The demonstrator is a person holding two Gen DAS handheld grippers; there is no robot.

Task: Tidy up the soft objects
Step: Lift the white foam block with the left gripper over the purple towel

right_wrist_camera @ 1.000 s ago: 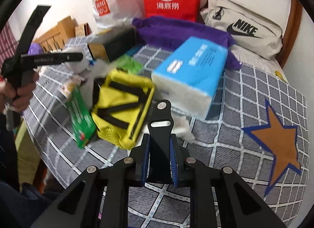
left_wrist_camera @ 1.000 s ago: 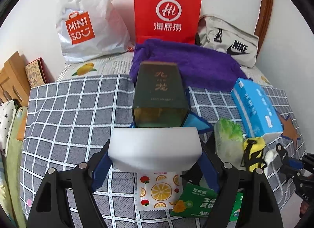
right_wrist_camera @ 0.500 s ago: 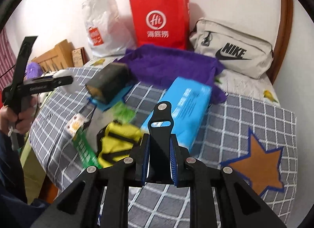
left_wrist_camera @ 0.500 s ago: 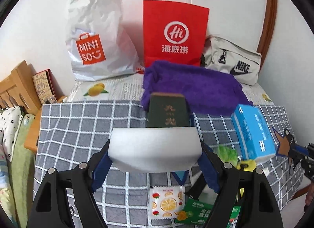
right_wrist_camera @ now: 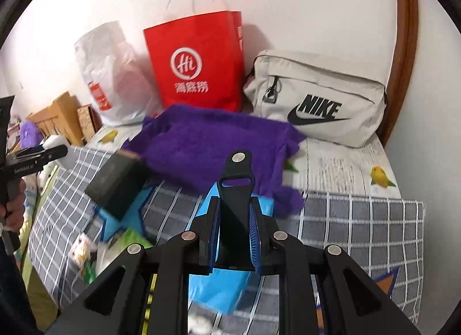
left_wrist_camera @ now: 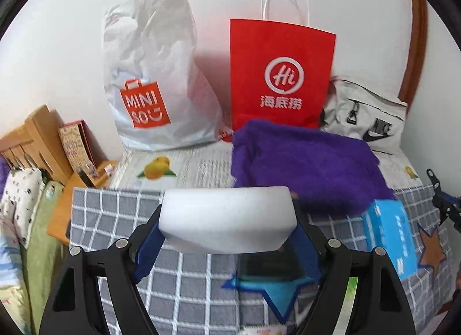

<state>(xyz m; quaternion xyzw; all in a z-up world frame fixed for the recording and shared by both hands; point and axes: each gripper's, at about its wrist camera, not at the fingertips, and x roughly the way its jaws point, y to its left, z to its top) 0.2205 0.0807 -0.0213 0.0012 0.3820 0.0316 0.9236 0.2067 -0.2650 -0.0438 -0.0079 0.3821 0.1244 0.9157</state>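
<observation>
Lifting away from the bed, both tools now look across the clutter rather than down into it: against the views of a second ago, the grey checked blanket (left_wrist_camera: pixel 121 219) has dropped lower in frame and the wall bags have come into full sight. The left hand-held gripper (left_wrist_camera: pixel 227 222) has its blue pads spread wide and pressed on the ends of a white foam sponge block (left_wrist_camera: pixel 227 217), which hangs clear of the bed, in front of the purple fluffy towel (left_wrist_camera: pixel 311 162). The right hand-held gripper (right_wrist_camera: pixel 232 219) is nearly closed on a black watch strap (right_wrist_camera: pixel 234 191), the strap's holed tip sticking up past the fingertips. In the right view, the left tool with its white block shows at the far left, well apart from the strap.

On the bed below lie a dark box (right_wrist_camera: pixel 118 179), a blue tissue pack (left_wrist_camera: pixel 391 237), and a green packet (right_wrist_camera: pixel 129 241). Against the wall stand a white MINISO plastic bag (left_wrist_camera: pixel 155 75), a red Haidilao paper bag (left_wrist_camera: pixel 282 75), and a beige Nike bag (right_wrist_camera: pixel 317 104).

By my reading, the pick-ups are done and both soft items are in carry. The rise points toward the bags at the back as likely destinations, though which bag is meant for which item cannot be told from here.
</observation>
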